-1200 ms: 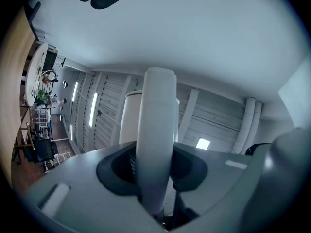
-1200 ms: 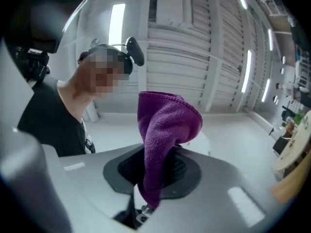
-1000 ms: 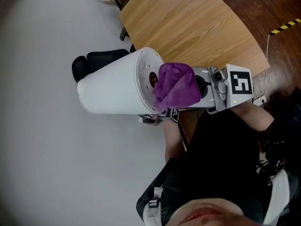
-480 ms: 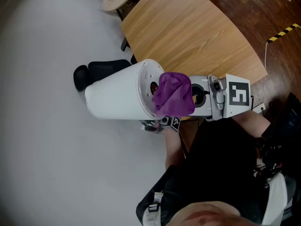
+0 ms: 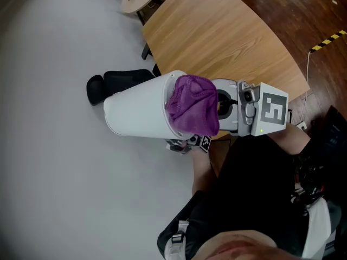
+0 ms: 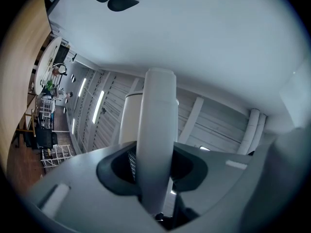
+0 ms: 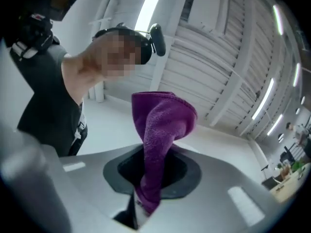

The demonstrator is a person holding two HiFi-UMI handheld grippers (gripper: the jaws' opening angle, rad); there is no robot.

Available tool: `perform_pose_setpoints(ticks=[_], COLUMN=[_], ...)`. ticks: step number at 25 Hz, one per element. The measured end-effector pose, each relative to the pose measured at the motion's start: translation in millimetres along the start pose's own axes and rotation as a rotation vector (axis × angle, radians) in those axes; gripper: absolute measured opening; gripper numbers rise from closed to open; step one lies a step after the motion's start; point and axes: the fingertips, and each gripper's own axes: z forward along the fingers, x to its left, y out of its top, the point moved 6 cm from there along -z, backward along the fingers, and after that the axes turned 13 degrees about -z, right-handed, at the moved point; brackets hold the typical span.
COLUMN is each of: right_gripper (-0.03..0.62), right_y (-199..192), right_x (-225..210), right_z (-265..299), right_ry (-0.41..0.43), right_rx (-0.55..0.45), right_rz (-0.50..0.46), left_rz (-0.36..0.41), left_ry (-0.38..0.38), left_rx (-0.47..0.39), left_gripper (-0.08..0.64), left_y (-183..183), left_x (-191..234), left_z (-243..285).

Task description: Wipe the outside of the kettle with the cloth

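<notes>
Now the cloth (image 5: 192, 111) has slid higher across the kettle (image 5: 135, 112) bottom

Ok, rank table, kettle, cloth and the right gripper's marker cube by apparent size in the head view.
1. wooden table
2. white kettle
3. purple cloth
4. marker cube
Kettle and cloth are held nearer the camera, which flatters them.

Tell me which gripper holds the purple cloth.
The right gripper: it is shut on the purple cloth, whereas the left gripper is clamped on the kettle's white handle.
</notes>
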Motion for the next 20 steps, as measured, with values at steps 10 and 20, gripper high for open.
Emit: perform_pose_setpoints(ticks=[10,20], right_gripper=[0.063,0.063], right_y=[38,-23], right_x=[-29,-54], right_z=[14,-3], right_ry=[-0.008,-0.186], right_rx=[-0.081,-0.025], right_rz=[-0.132,0.083], left_rz=[0.013,0.023], left_ry=[0.028,-0.029], left_rx=[-0.012,-0.038], left_gripper=[0.054,0.054], left_y=[1,8], left_x=[-4,-5], left_z=[-3,3])
